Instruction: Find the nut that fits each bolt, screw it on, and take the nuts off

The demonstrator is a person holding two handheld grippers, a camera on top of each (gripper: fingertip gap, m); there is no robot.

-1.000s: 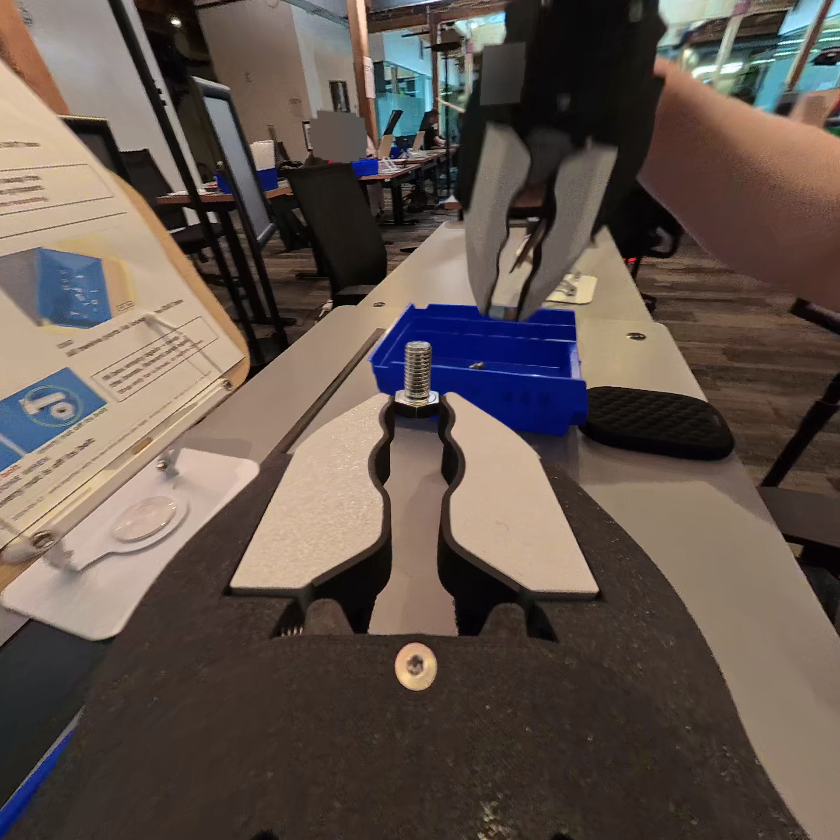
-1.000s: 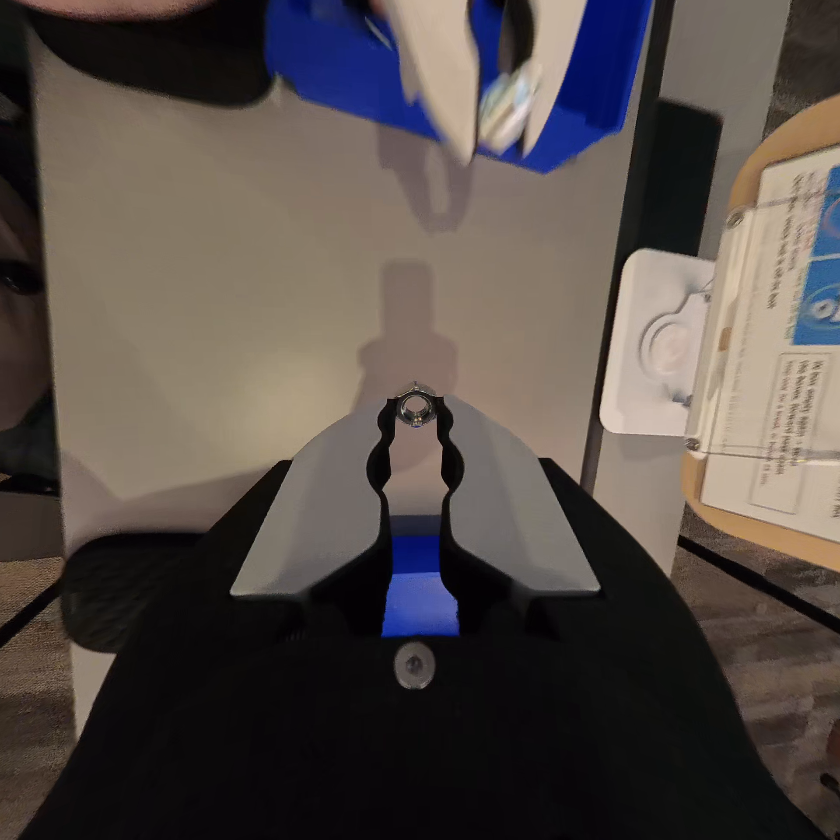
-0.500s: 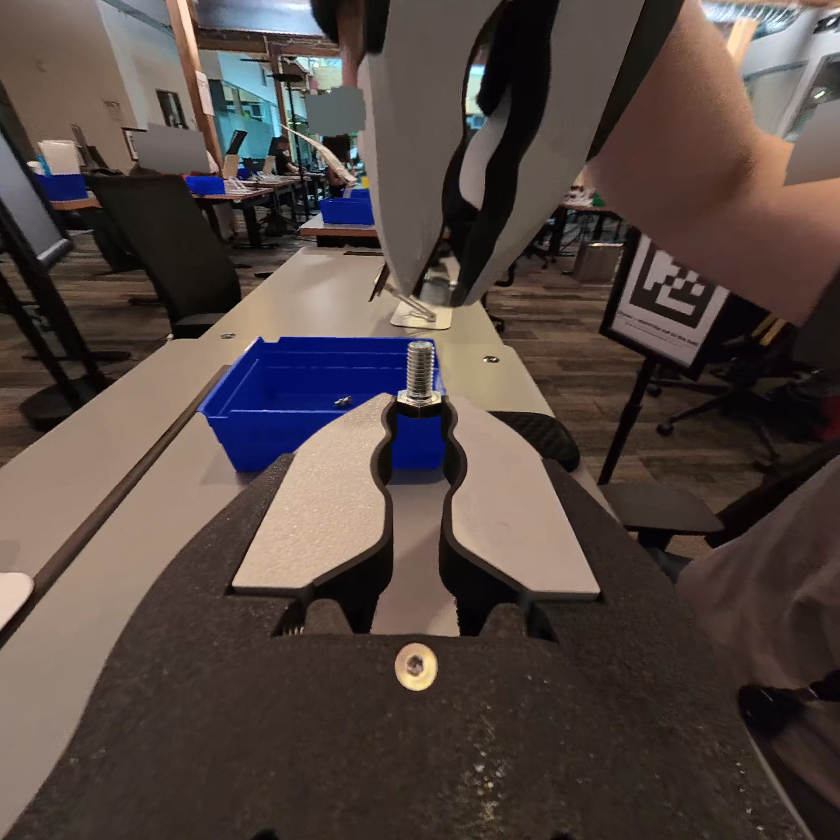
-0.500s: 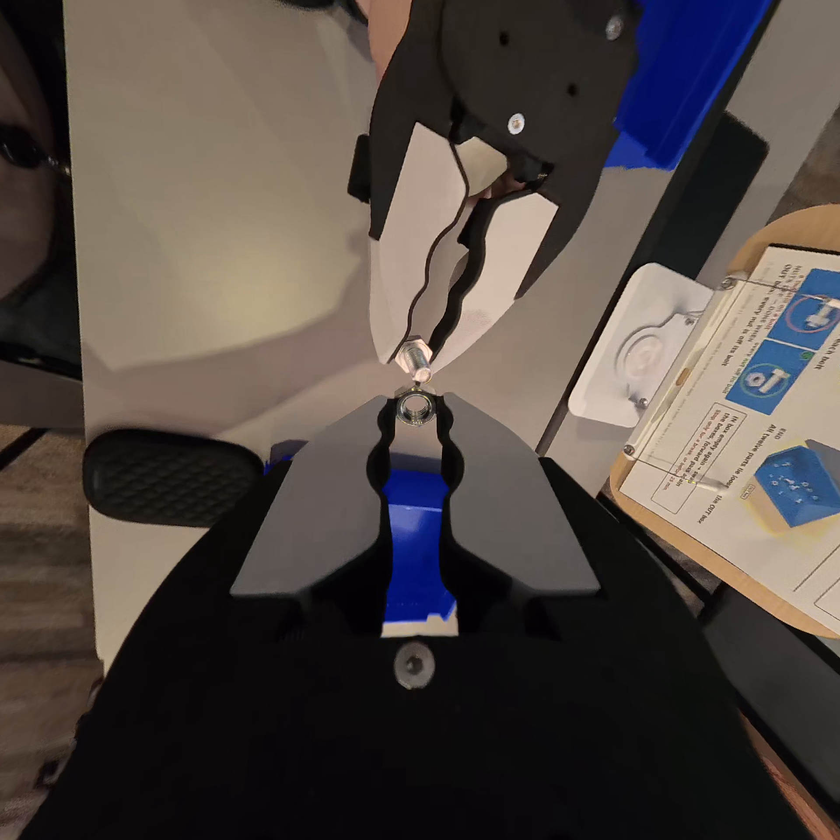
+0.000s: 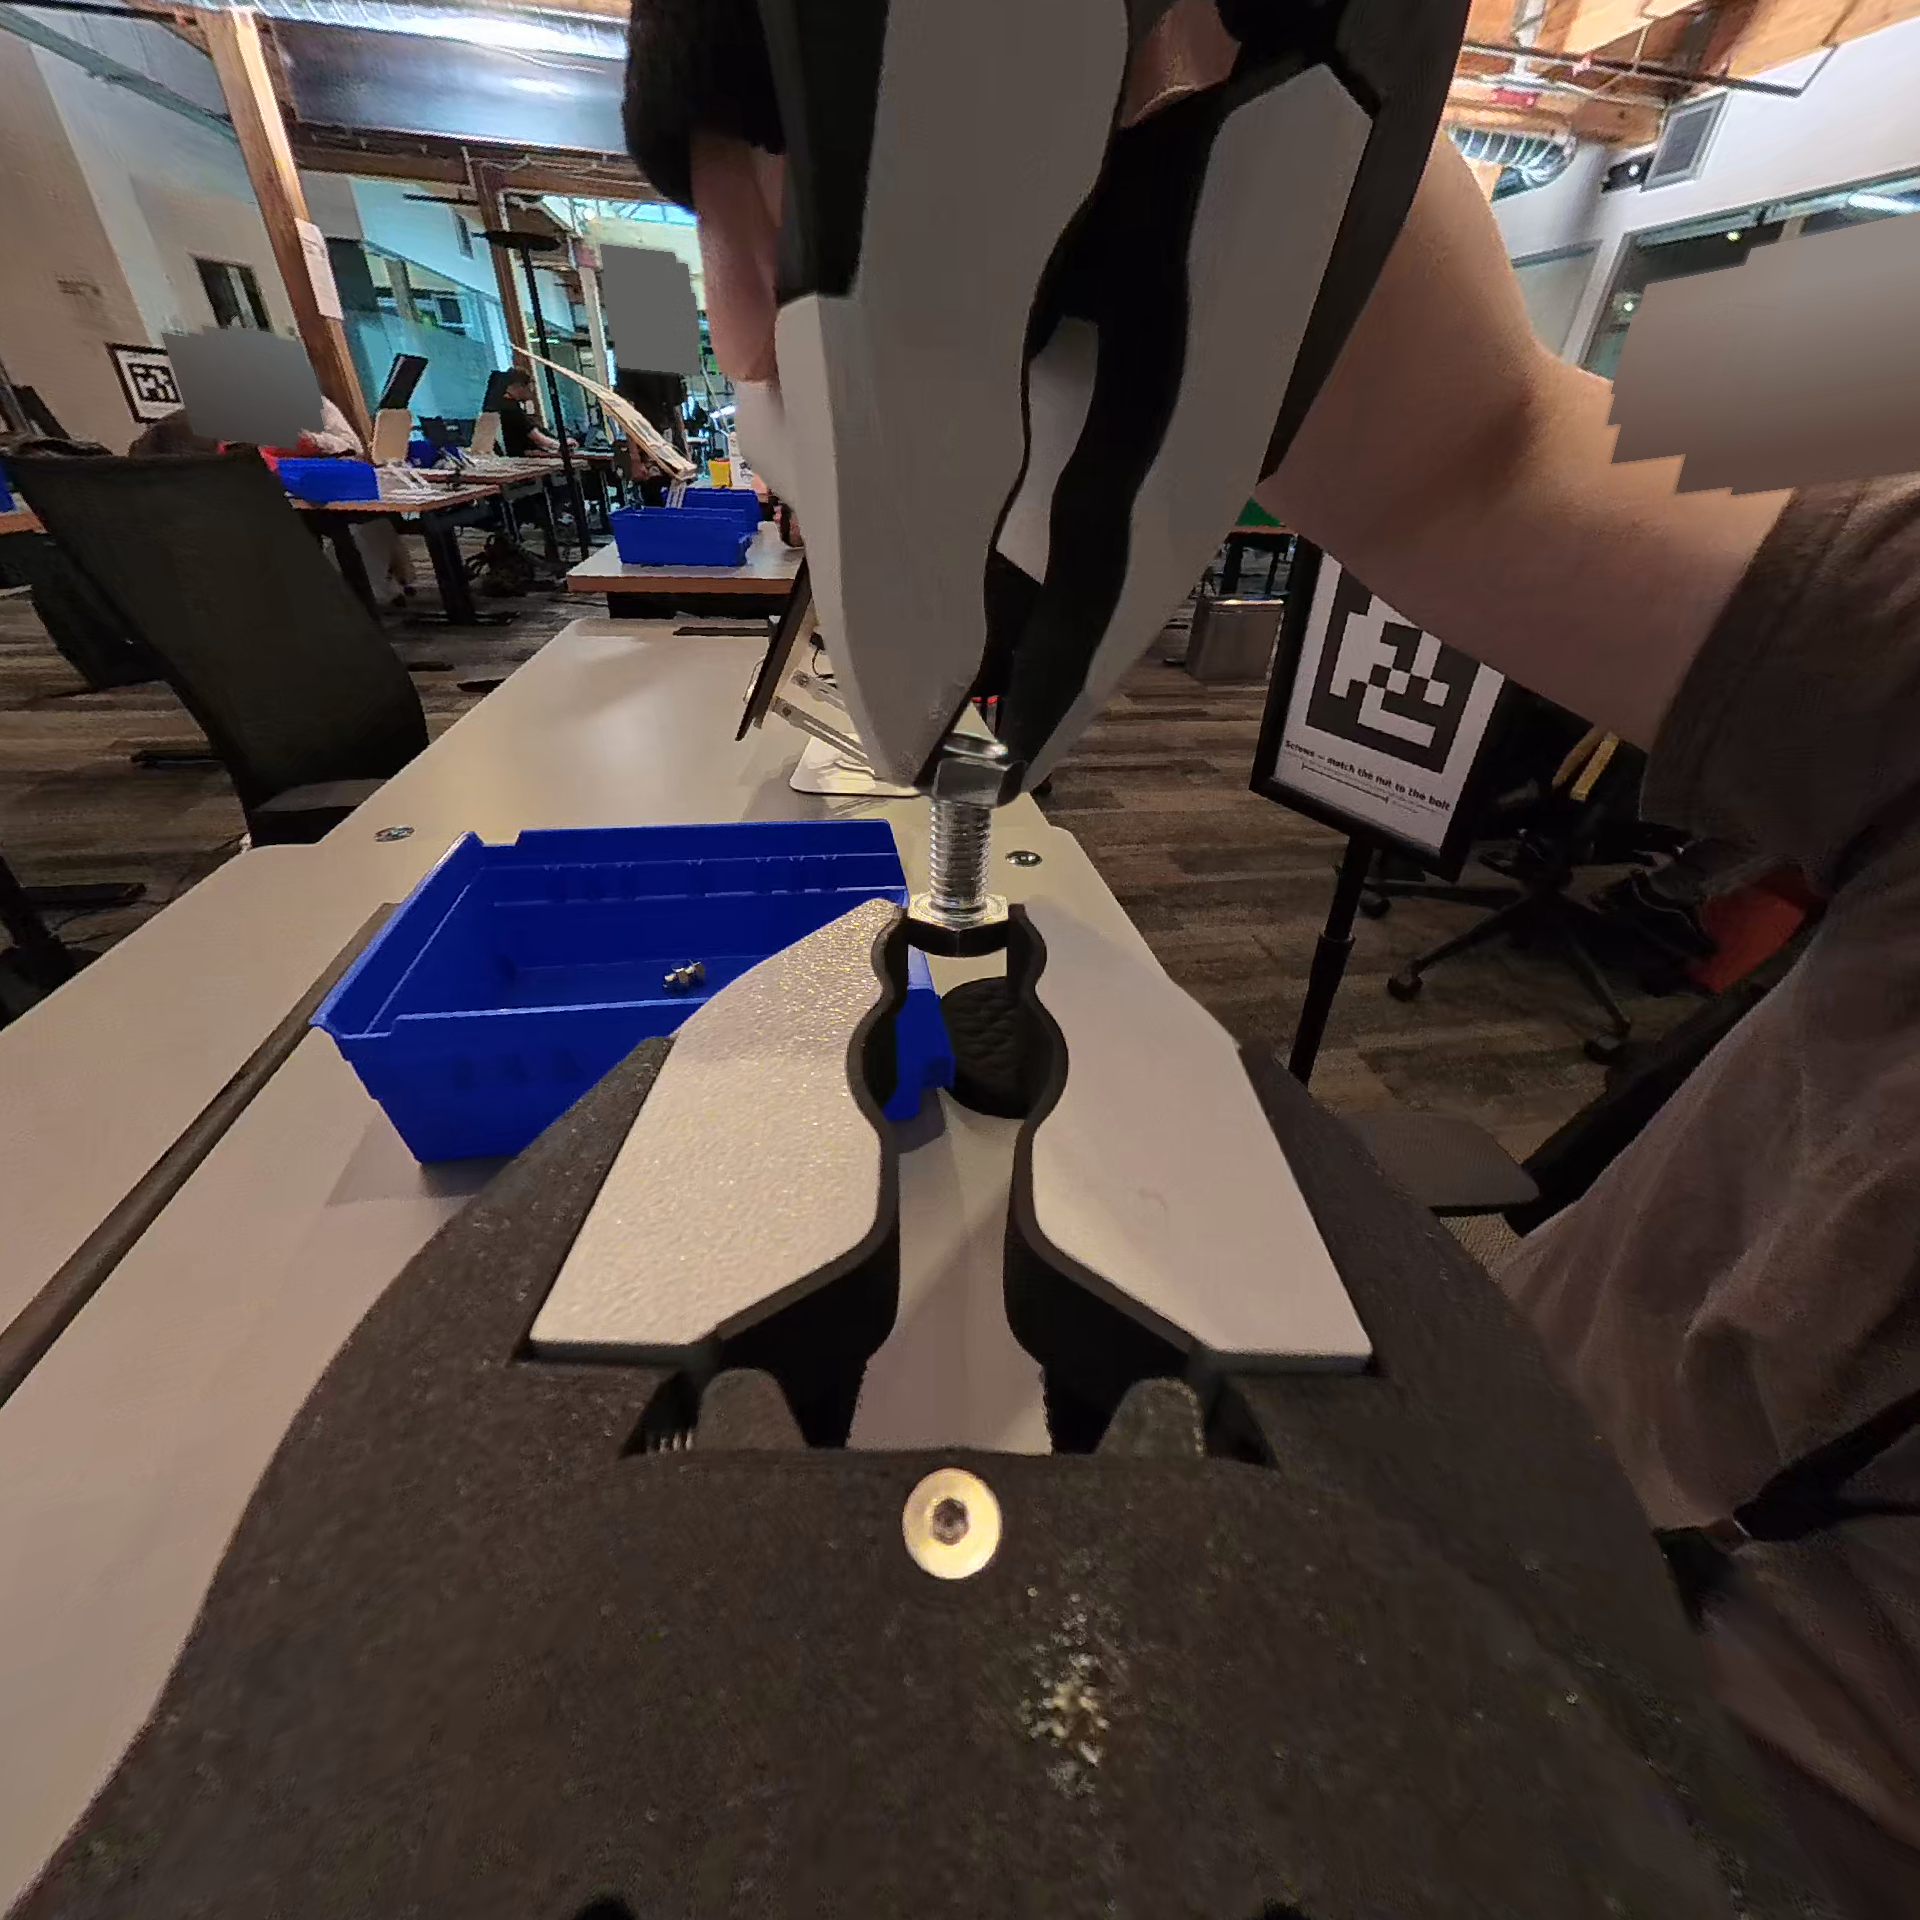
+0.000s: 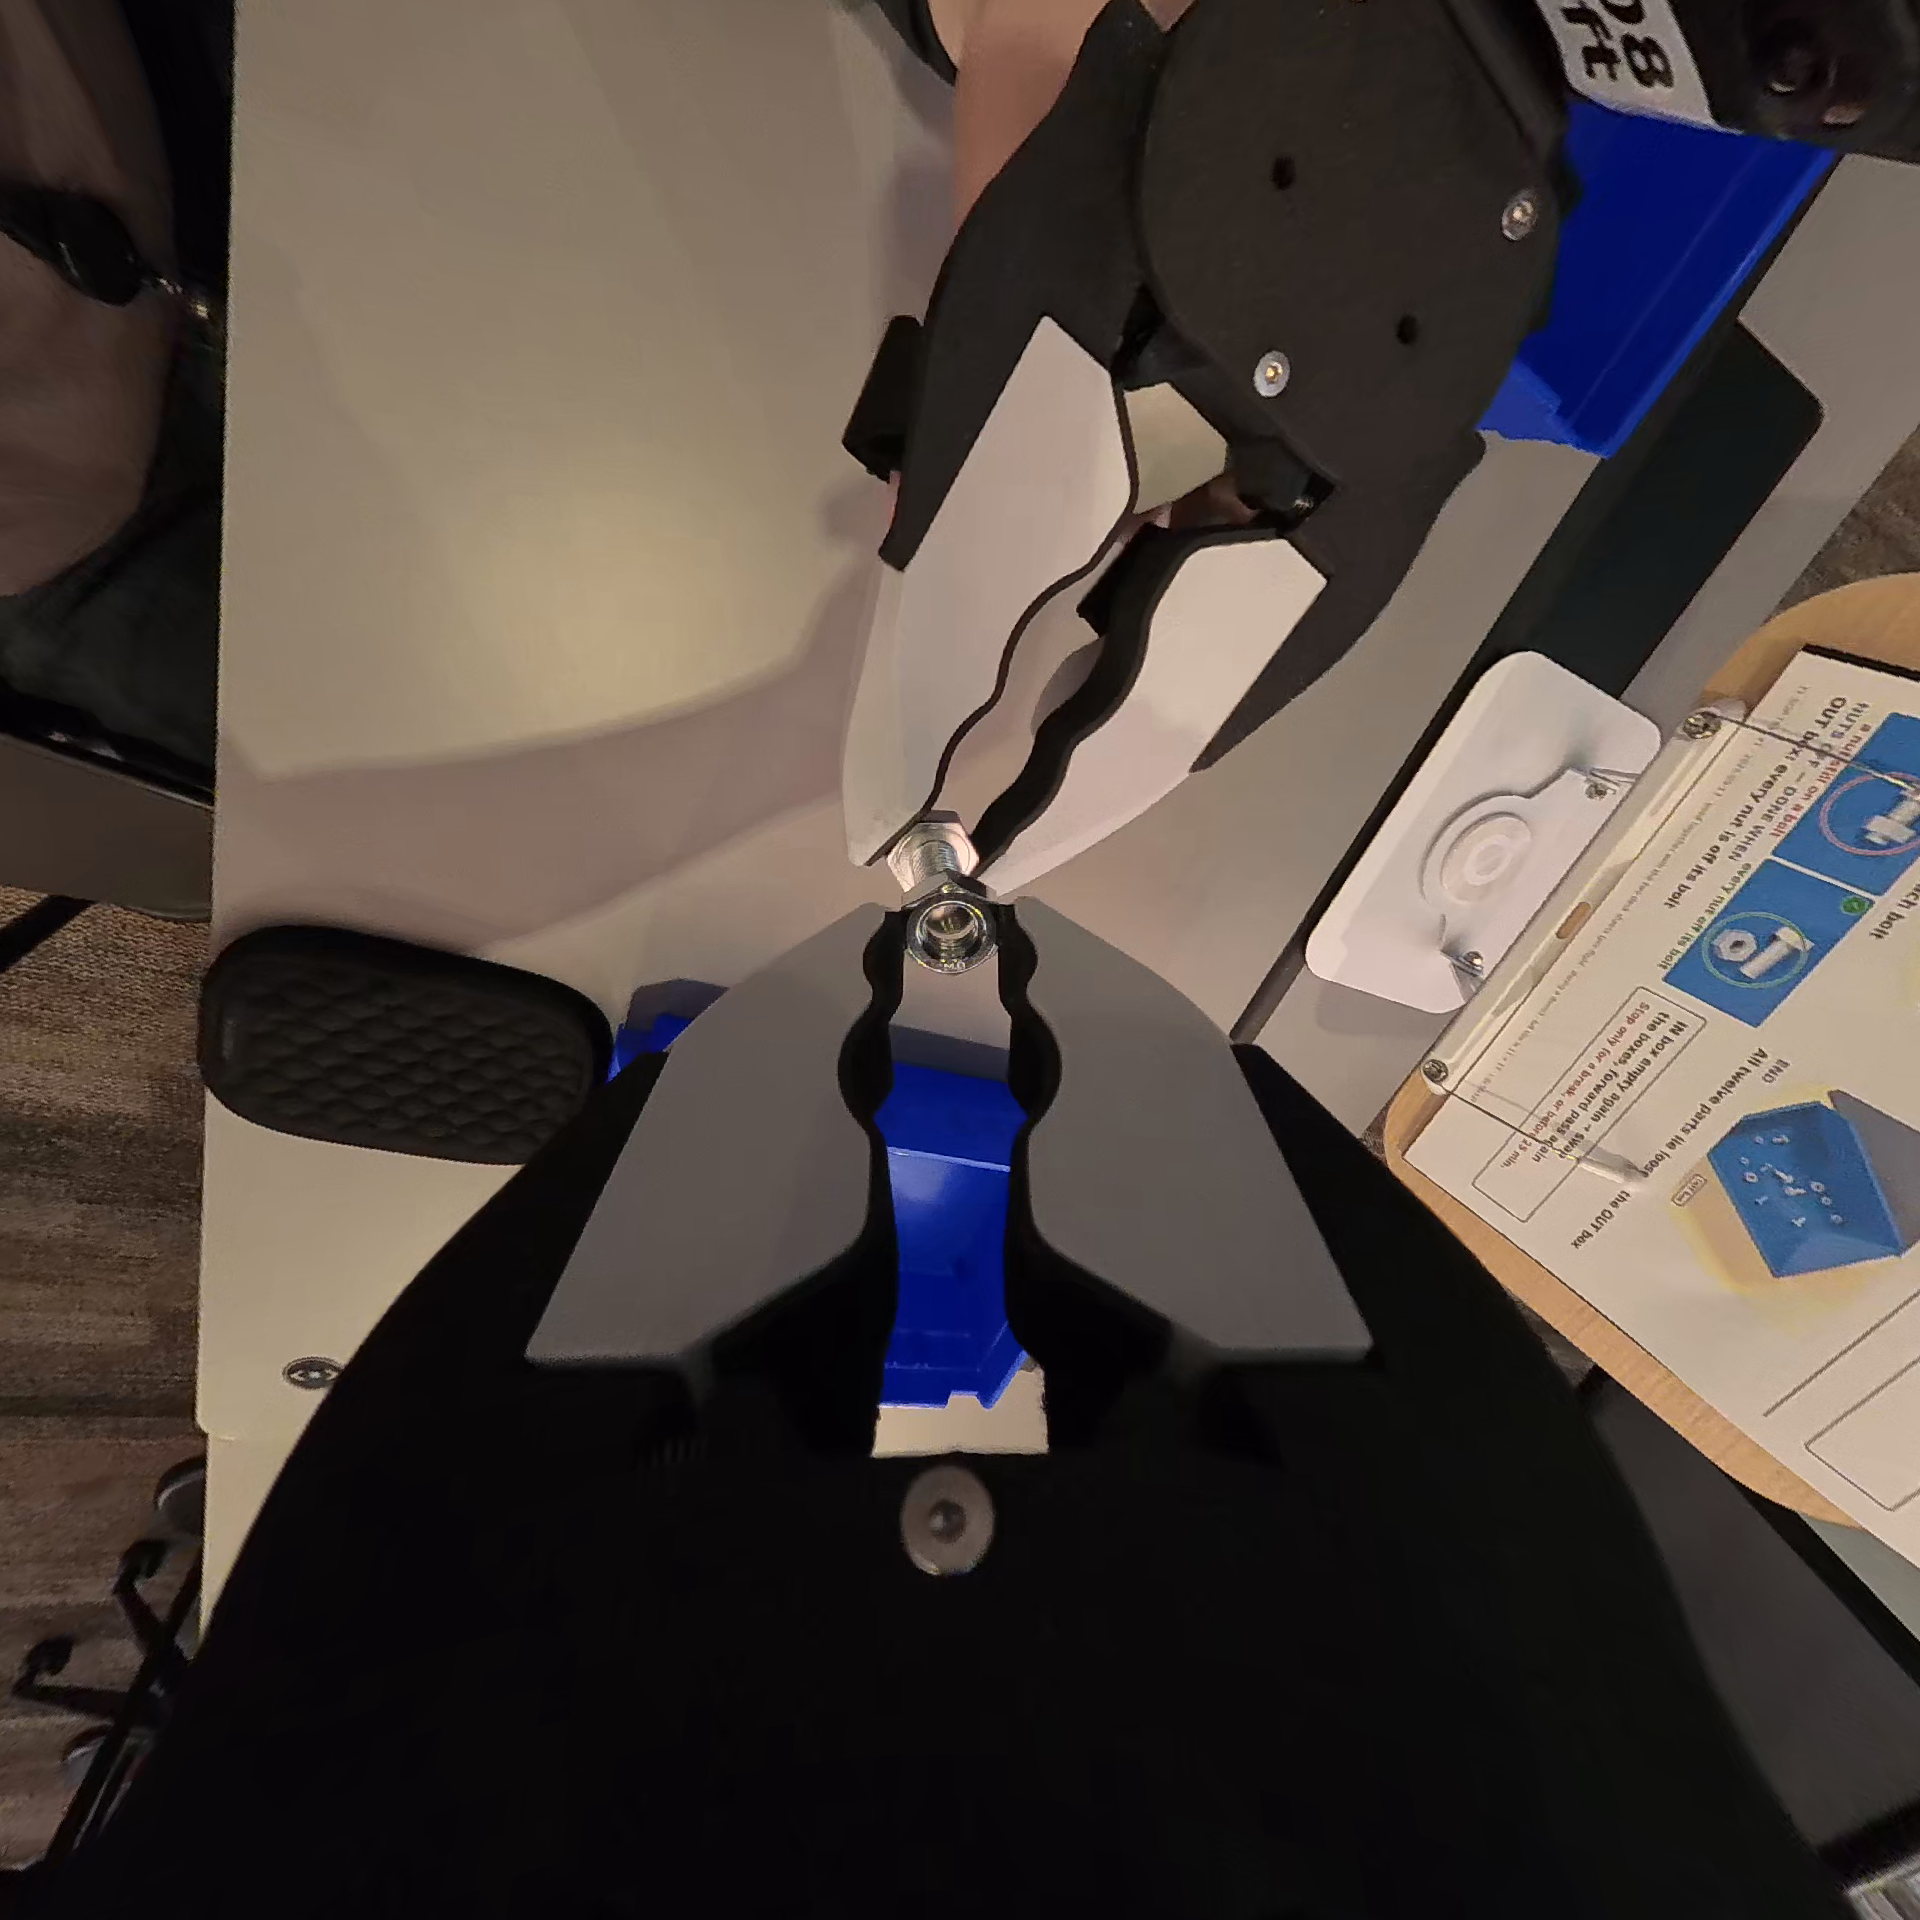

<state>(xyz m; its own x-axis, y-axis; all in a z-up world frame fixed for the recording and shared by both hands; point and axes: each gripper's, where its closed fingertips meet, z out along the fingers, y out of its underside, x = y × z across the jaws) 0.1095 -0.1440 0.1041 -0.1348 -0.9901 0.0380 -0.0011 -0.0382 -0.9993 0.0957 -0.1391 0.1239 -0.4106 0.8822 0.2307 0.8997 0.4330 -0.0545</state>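
My left gripper [image 5: 956, 930] is shut on the head of a silver bolt [image 5: 958, 852], which stands upright with its thread pointing up. My right gripper [image 5: 971, 758] comes down from above, shut on a silver nut [image 5: 975, 774] that sits on the top end of the thread. In the right wrist view, my right gripper [image 6: 945, 930] holds the nut [image 6: 945, 935] flat, hole facing the camera. The left gripper [image 6: 925, 847] meets it from above with the bolt [image 6: 928, 857]. How far the nut is threaded on is hidden.
A blue bin [image 5: 623, 966] with one small metal part [image 5: 684, 975] stands on the grey table [image 5: 156, 1091] left of the bolt. Another blue bin [image 6: 1662, 260] lies behind the left gripper. A black pad [image 6: 395, 1039], an instruction sheet [image 6: 1714, 1039] and a marker sign [image 5: 1382, 675] are nearby. My left and right fingertips are right by each other.
My right gripper has come down with the nut onto the bolt's top end. My left gripper has swung right, still holding the bolt upright; the two grippers now meet.
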